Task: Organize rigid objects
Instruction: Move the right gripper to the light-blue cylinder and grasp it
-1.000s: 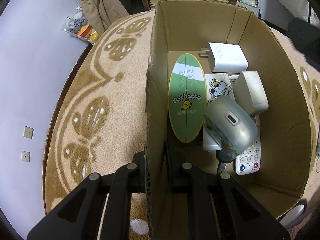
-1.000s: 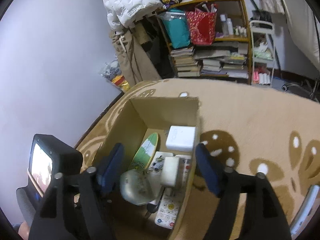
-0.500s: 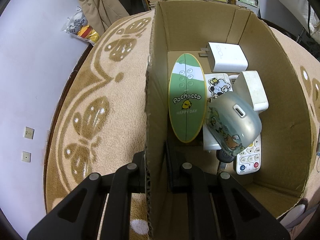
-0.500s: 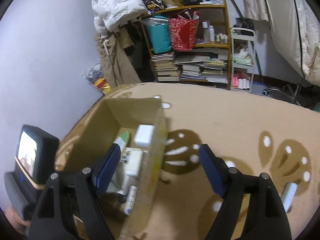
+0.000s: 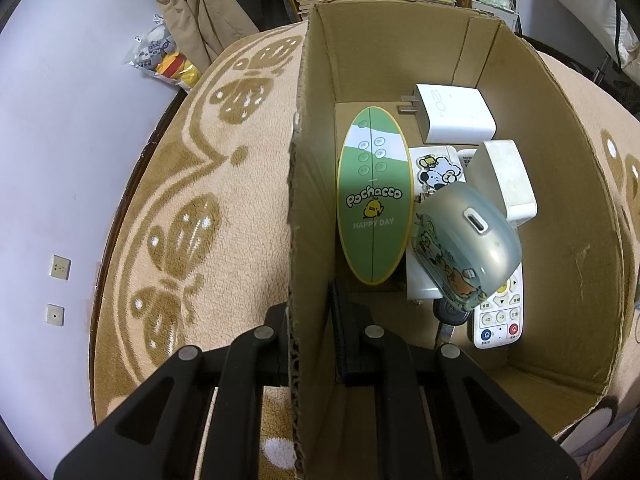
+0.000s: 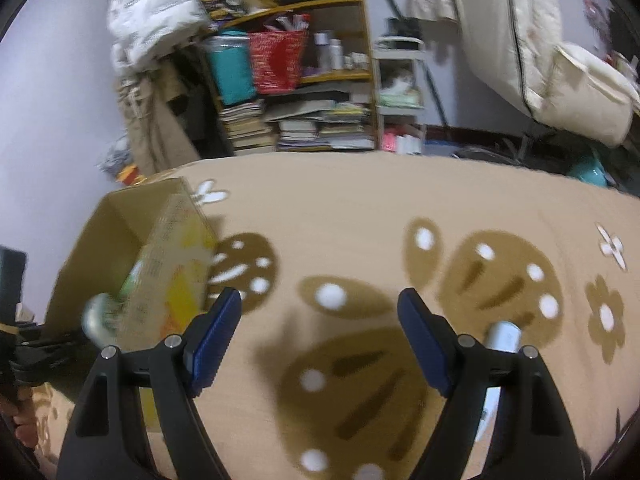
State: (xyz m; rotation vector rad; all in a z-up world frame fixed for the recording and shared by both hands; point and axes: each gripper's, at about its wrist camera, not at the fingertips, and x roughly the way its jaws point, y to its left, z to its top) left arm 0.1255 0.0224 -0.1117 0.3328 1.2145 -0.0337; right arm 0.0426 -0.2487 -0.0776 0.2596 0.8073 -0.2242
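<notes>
In the left wrist view my left gripper (image 5: 310, 320) is shut on the near left wall of an open cardboard box (image 5: 312, 184), one finger outside and one inside. In the box lie a green oval Pochacco board (image 5: 374, 204), a white charger (image 5: 456, 114), a white block (image 5: 502, 180), a sticker card (image 5: 436, 168), a white remote (image 5: 498, 320) and, on top, a translucent green case (image 5: 468, 240). My right gripper (image 6: 320, 320) stands open over the rug, right of the box (image 6: 120, 248), with nothing between its fingers. A white cylinder (image 6: 504, 336) lies behind its right finger.
The box sits on a beige rug with brown butterfly patterns (image 6: 360, 220). A cluttered bookshelf (image 6: 304, 112), hanging coats (image 6: 160, 20) and a purple wall (image 5: 60, 140) stand beyond the rug. A bag of toys (image 5: 168, 60) lies at the rug's far edge.
My right gripper has swung right, away from above the box and out over the rug. The translucent case has settled on the other things in the box. The left gripper has not moved.
</notes>
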